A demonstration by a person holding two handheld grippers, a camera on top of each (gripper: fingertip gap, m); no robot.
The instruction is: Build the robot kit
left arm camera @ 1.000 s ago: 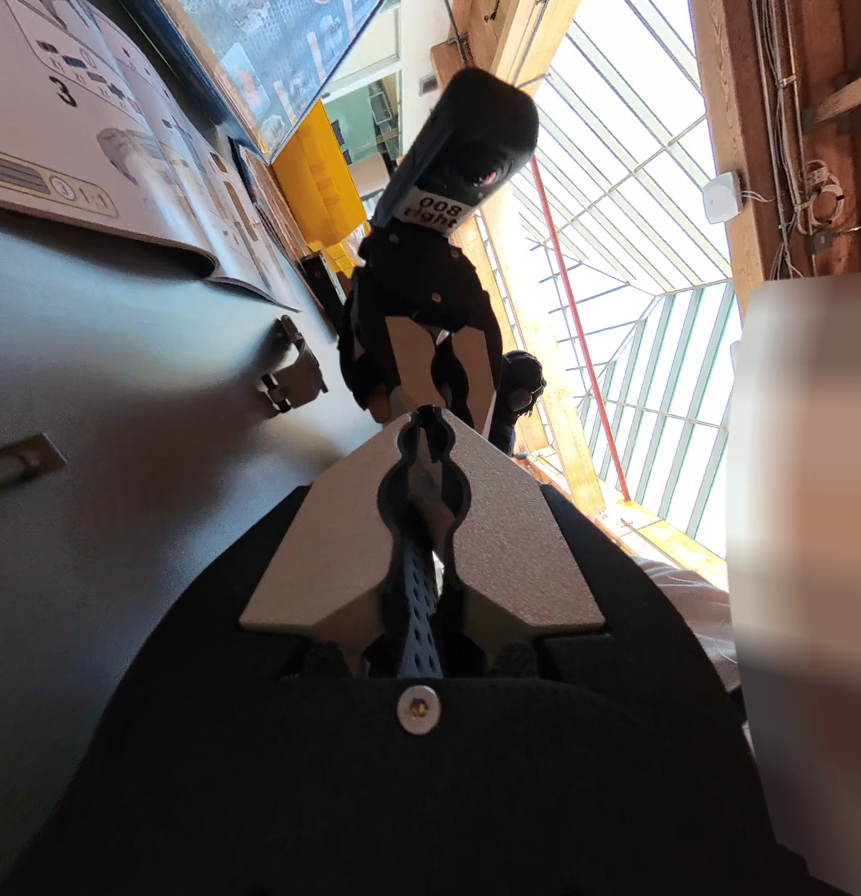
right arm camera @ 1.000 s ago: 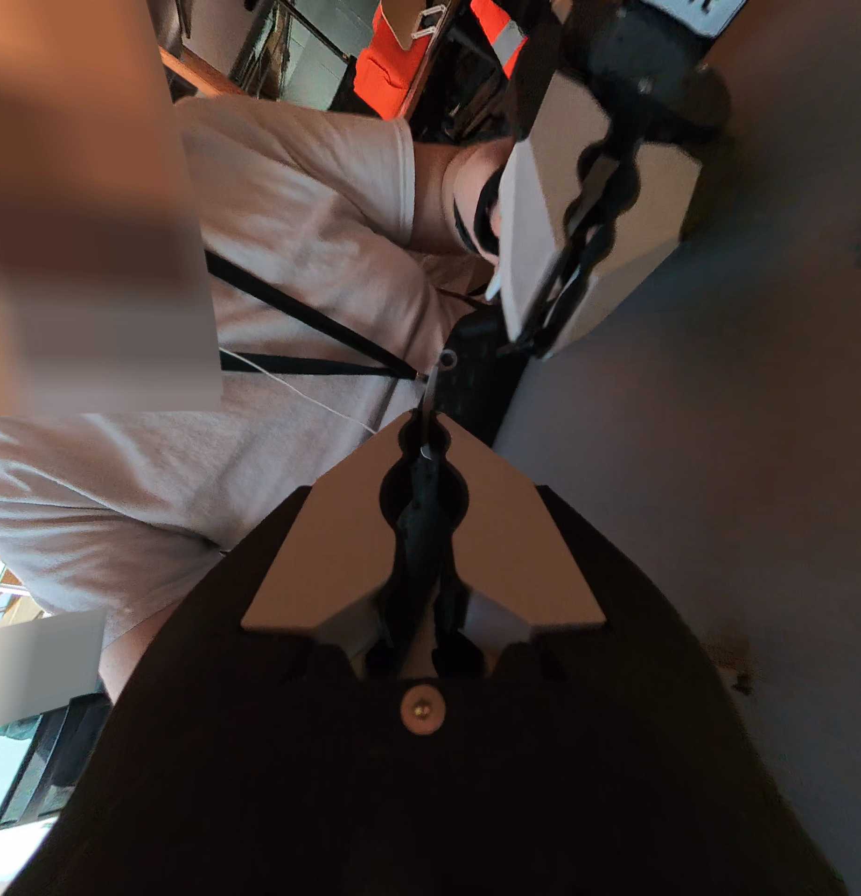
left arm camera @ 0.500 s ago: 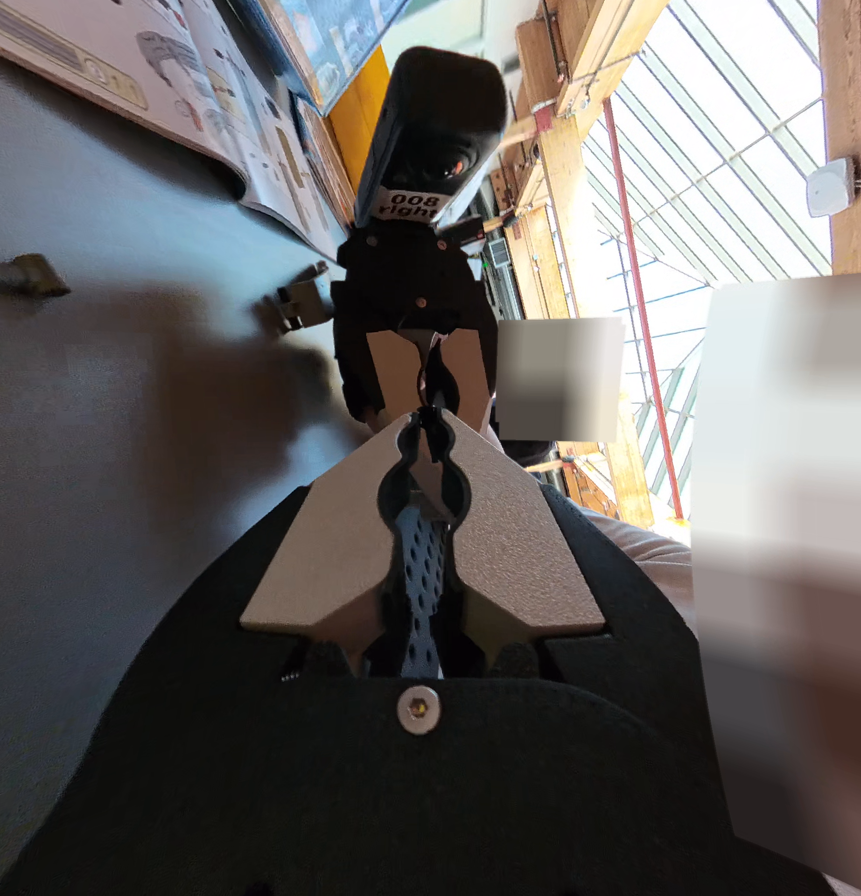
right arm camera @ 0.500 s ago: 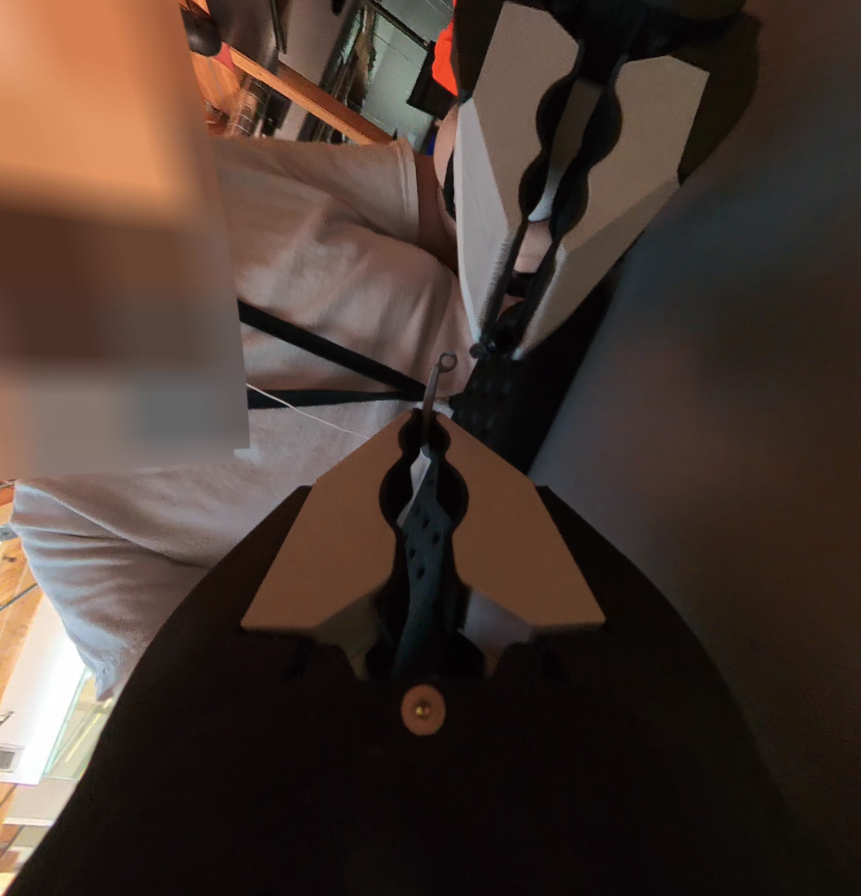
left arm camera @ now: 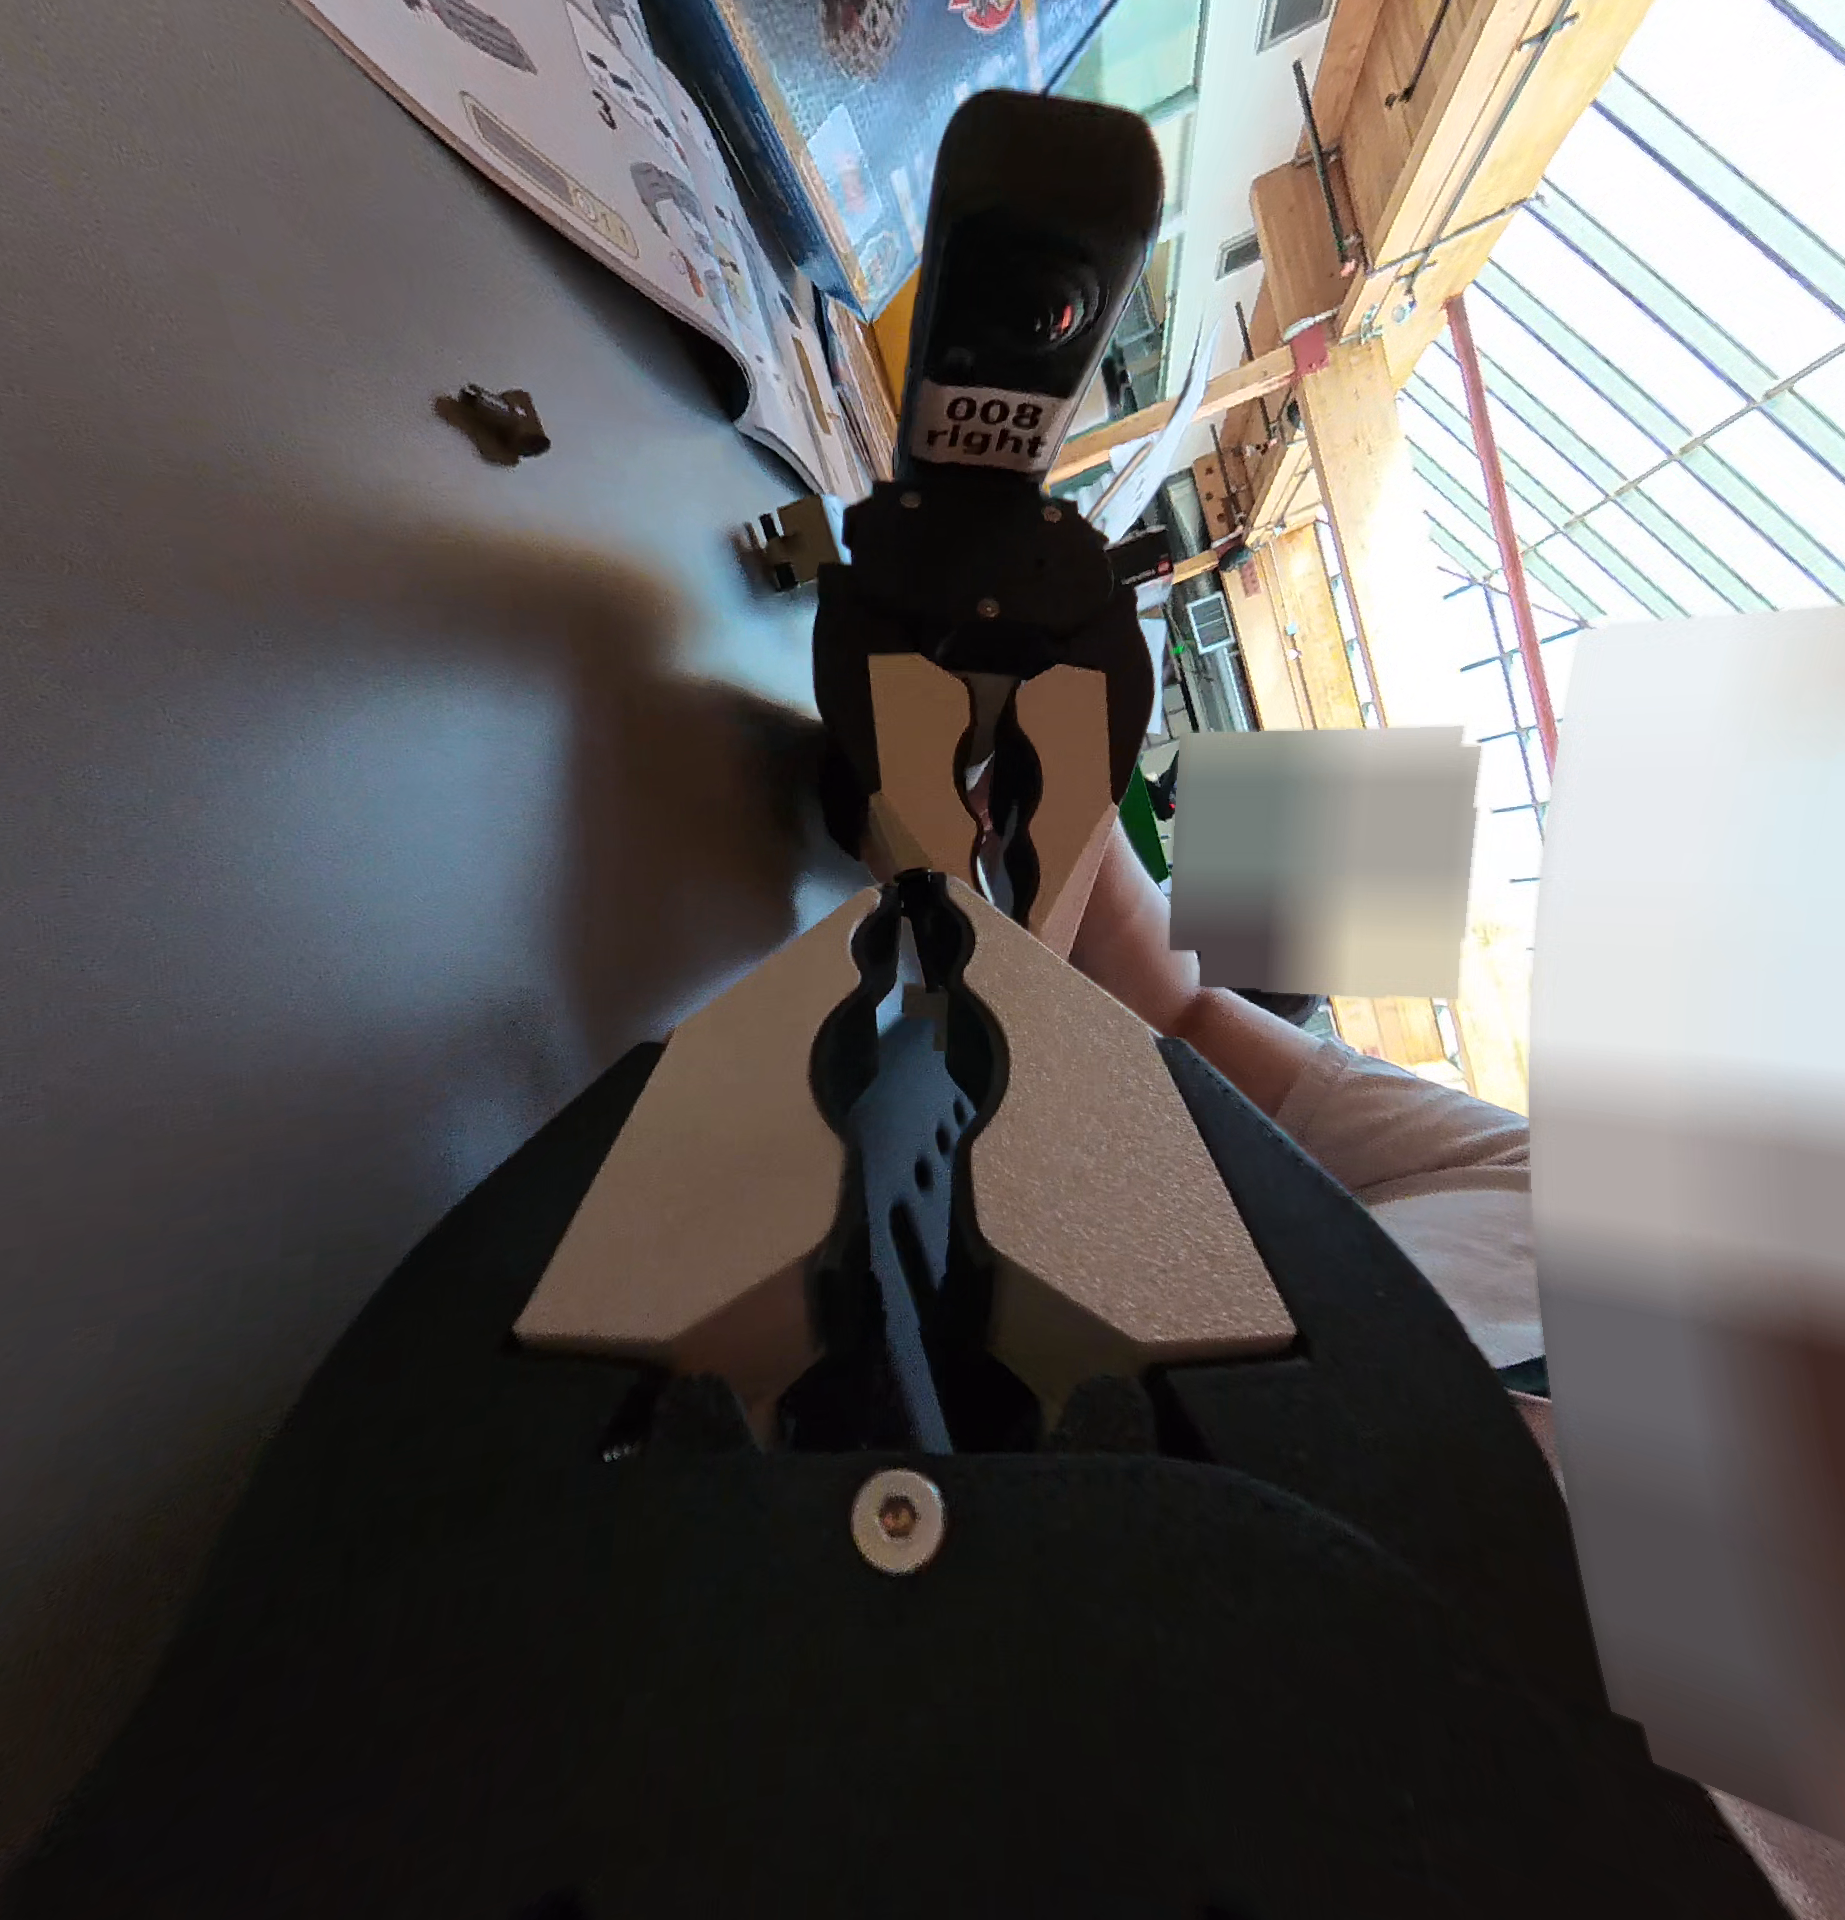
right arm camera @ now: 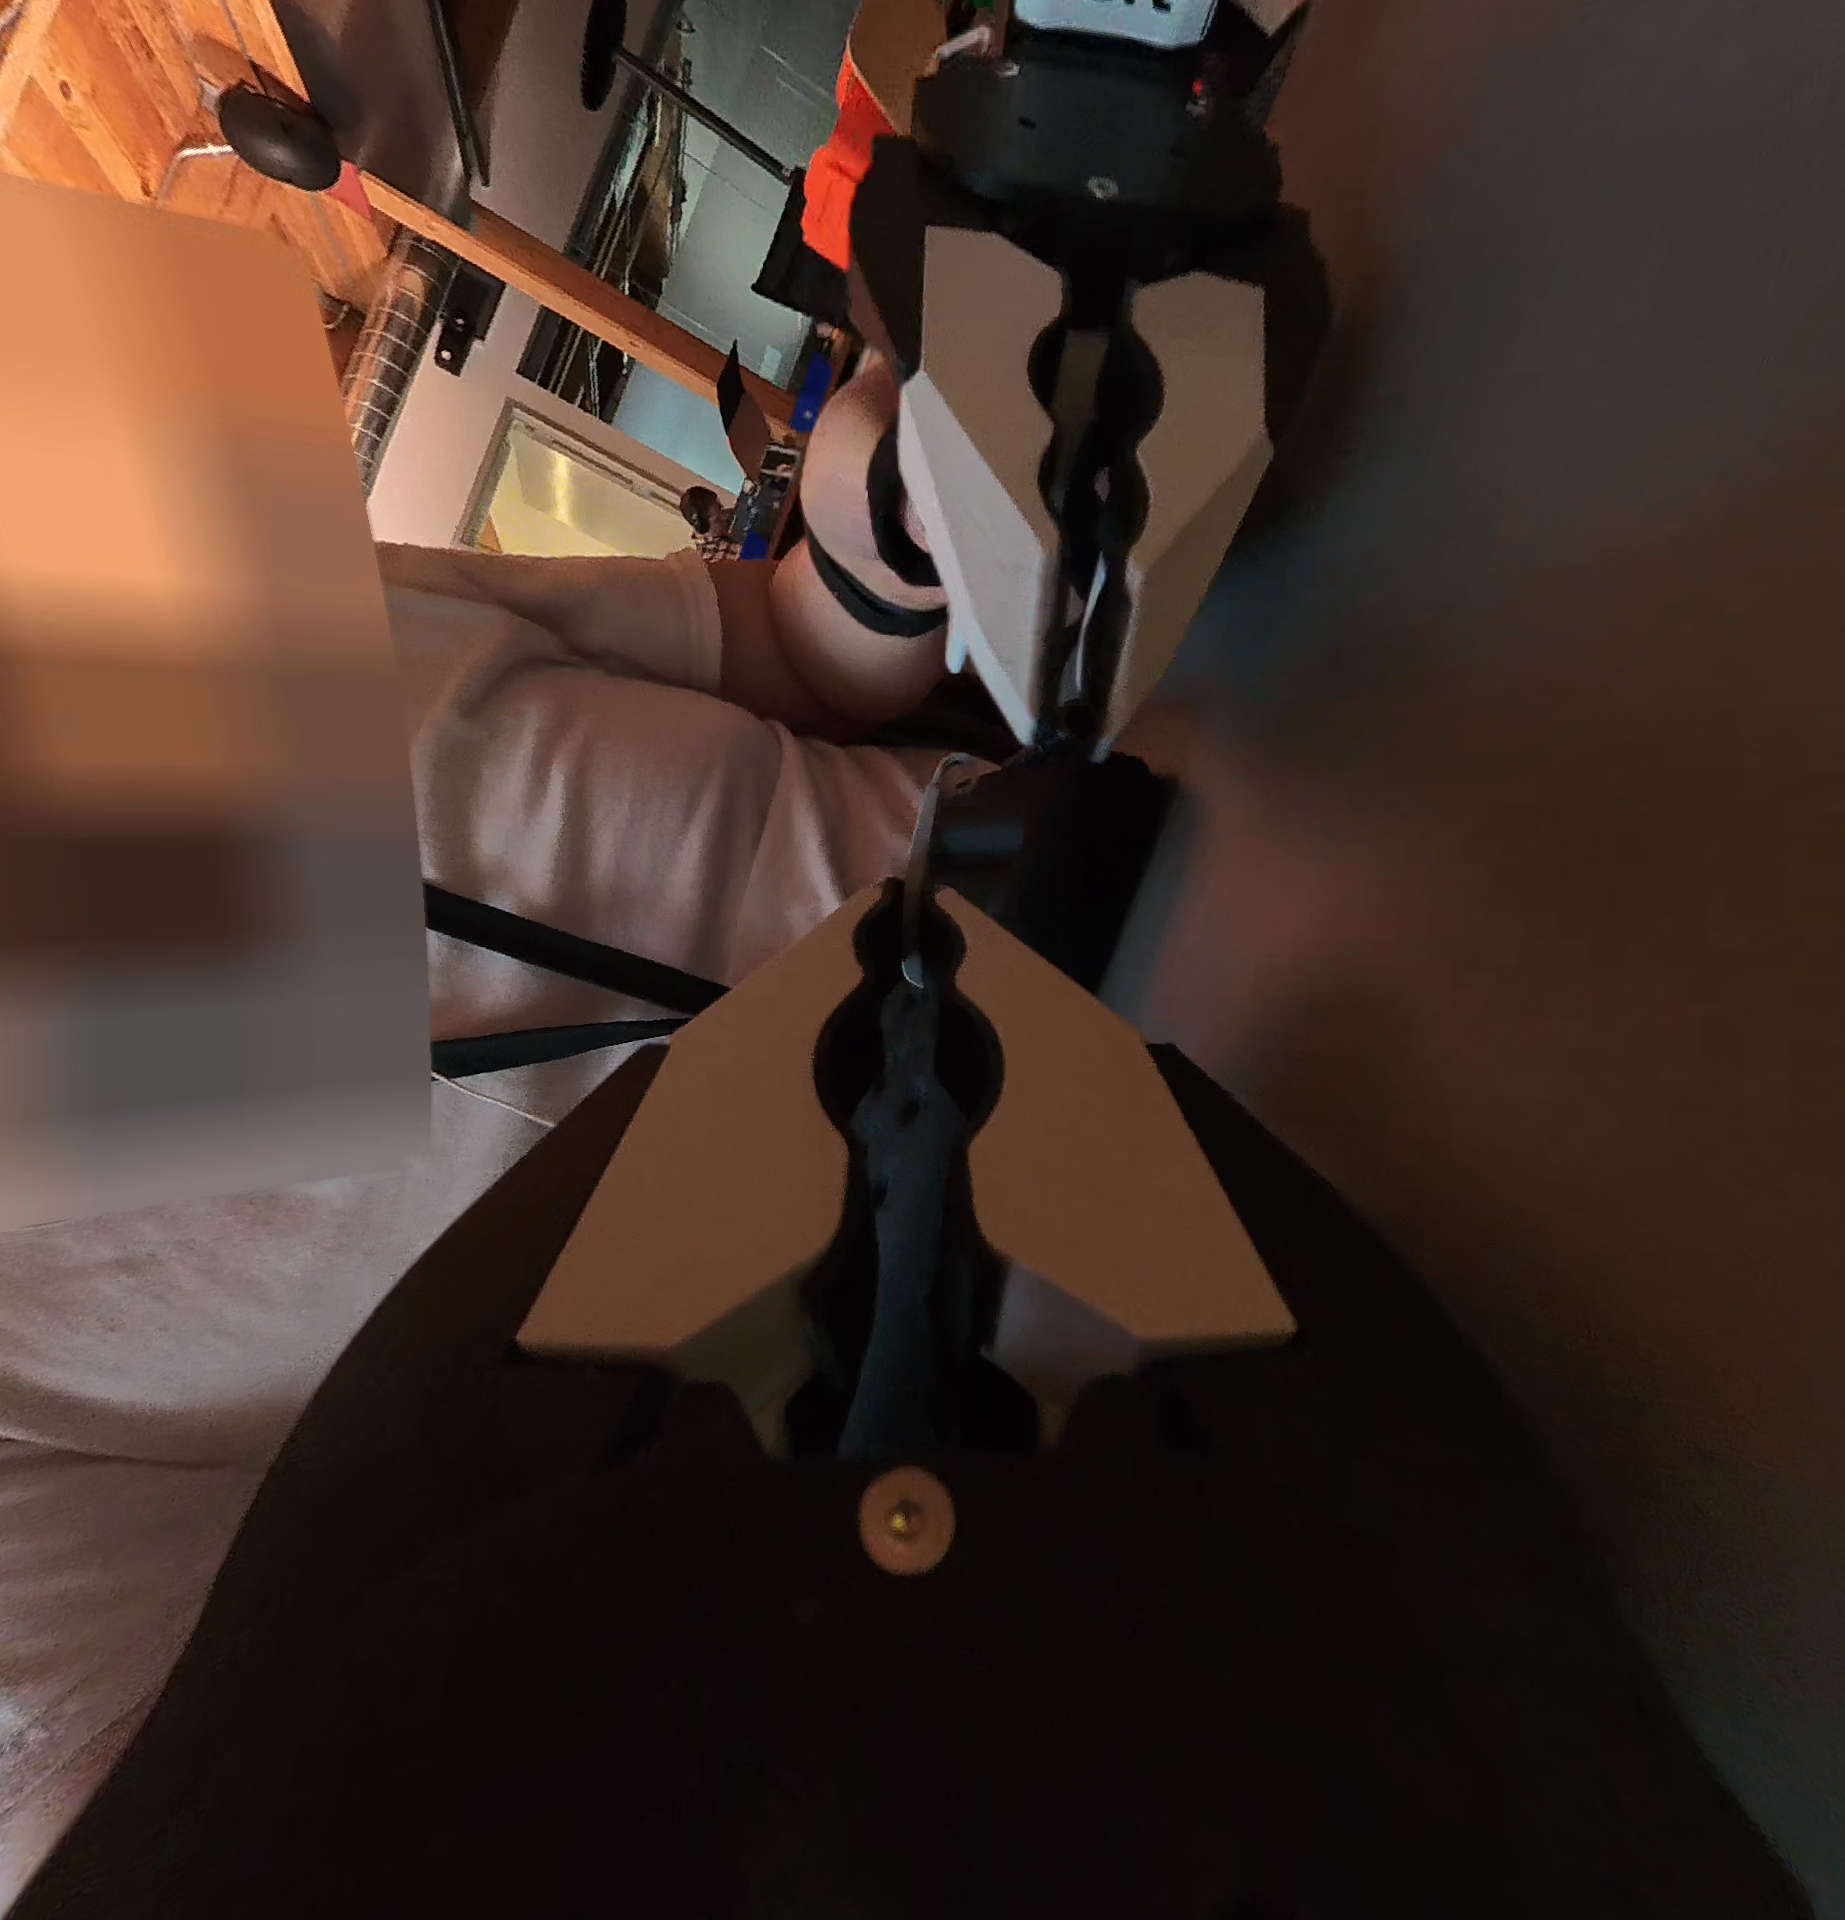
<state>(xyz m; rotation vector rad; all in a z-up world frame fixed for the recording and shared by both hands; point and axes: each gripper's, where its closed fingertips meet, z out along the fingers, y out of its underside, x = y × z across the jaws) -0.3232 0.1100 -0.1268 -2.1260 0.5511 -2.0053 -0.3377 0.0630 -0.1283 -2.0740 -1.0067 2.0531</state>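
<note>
Left gripper (left arm camera: 916, 894): fingers closed on a small black part (left arm camera: 920, 902) at their tips. Right gripper (right arm camera: 913, 899): fingers closed on a thin grey metal piece (right arm camera: 930, 821) that protrudes forward. The two grippers face each other tip to tip above the dark grey bench (left arm camera: 274, 831). On the bench lie two small grey parts (left arm camera: 494, 421) and an open instruction booklet (left arm camera: 627, 197).

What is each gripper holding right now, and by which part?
The right gripper is shut on a thin metal piece, clamped at its lower end. The left gripper is shut on a small dark part at its fingertips.
</note>
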